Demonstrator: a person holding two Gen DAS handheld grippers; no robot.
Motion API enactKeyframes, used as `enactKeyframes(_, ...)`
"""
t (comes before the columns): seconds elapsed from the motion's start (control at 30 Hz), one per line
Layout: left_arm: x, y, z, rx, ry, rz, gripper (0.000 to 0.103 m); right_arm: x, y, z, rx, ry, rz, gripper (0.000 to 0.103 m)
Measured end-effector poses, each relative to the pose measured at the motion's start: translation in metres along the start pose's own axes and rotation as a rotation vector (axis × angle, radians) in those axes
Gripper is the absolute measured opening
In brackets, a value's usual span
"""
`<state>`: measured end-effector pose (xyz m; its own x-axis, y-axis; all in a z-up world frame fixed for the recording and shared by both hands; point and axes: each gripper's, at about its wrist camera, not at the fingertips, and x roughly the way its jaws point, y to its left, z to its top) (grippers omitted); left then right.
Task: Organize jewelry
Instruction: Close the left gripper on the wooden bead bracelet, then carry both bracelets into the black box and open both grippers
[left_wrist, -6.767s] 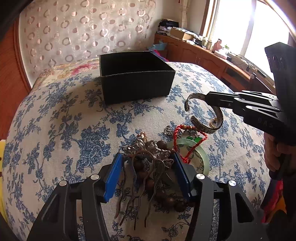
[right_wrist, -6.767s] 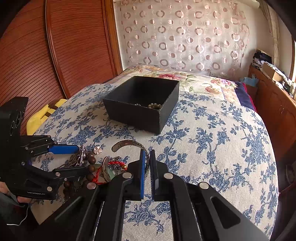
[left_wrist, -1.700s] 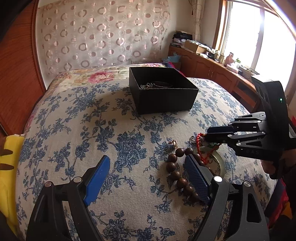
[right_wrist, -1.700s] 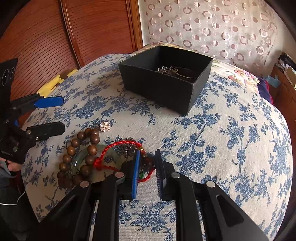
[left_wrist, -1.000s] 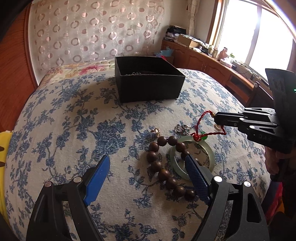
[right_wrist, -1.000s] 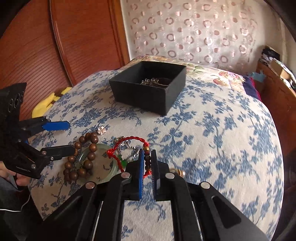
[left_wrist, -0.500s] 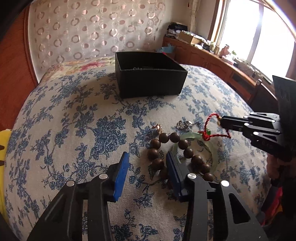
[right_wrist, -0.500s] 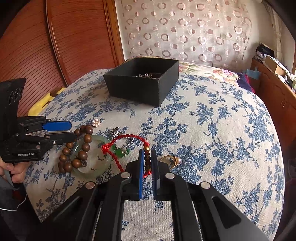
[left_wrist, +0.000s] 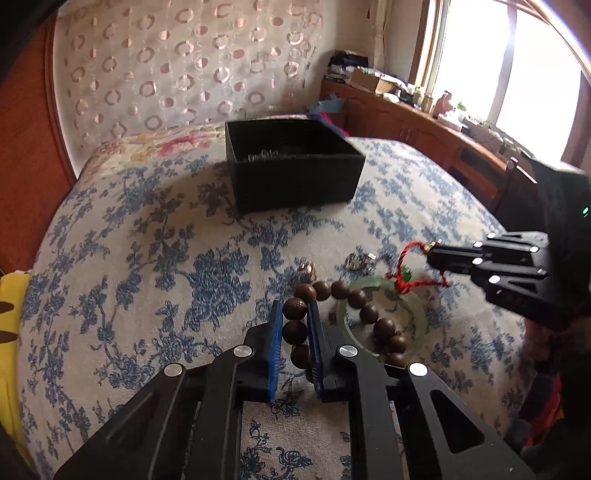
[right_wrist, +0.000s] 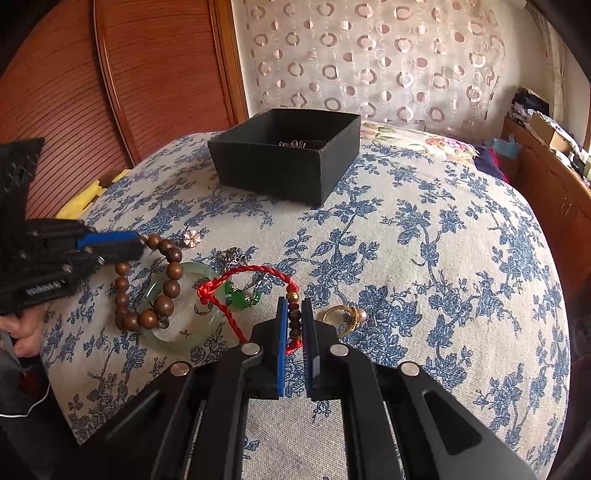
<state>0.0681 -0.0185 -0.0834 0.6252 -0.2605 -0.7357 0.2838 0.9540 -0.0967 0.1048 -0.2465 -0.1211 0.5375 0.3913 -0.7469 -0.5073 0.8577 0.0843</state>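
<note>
My left gripper (left_wrist: 294, 314) is shut on the brown wooden bead bracelet (left_wrist: 382, 326), which trails over a pale green jade bangle (left_wrist: 417, 306). My right gripper (right_wrist: 294, 308) is shut on the red cord bracelet (right_wrist: 243, 273) with green beads, held just above the cloth; it also shows in the left wrist view (left_wrist: 430, 254). The bead bracelet (right_wrist: 166, 284) and bangle (right_wrist: 177, 339) lie left of it. The black box (left_wrist: 291, 173) (right_wrist: 288, 155) stands open at the back with jewelry inside.
A gold ring (right_wrist: 341, 315) lies right of my right gripper. A small flower piece (right_wrist: 191, 236) and a silver charm (right_wrist: 231, 256) lie near the bangle. The floral cloth (right_wrist: 443, 258) covers a rounded table. A wooden cabinet (left_wrist: 424, 125) runs along the right.
My left gripper has closed on the bead bracelet over the last second. My right gripper still holds the red cord bracelet, a little lower and nearer the bangle.
</note>
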Motion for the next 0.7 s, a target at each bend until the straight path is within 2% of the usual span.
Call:
enactKeyframes(0.33, -0.035, -0.012, 0.023, 0.033, -0.095, 0.011, 0.012, -0.003, 0.006, 0.005, -0.031, -0.01, -0.005, 0.008)
enactKeyframes(0.7, -0.051, -0.01, 0.054, 0.056, -0.163, 0.047, 0.012, -0.026, 0.01, 0.038, -0.076, -0.077, -0.024, 0.008)
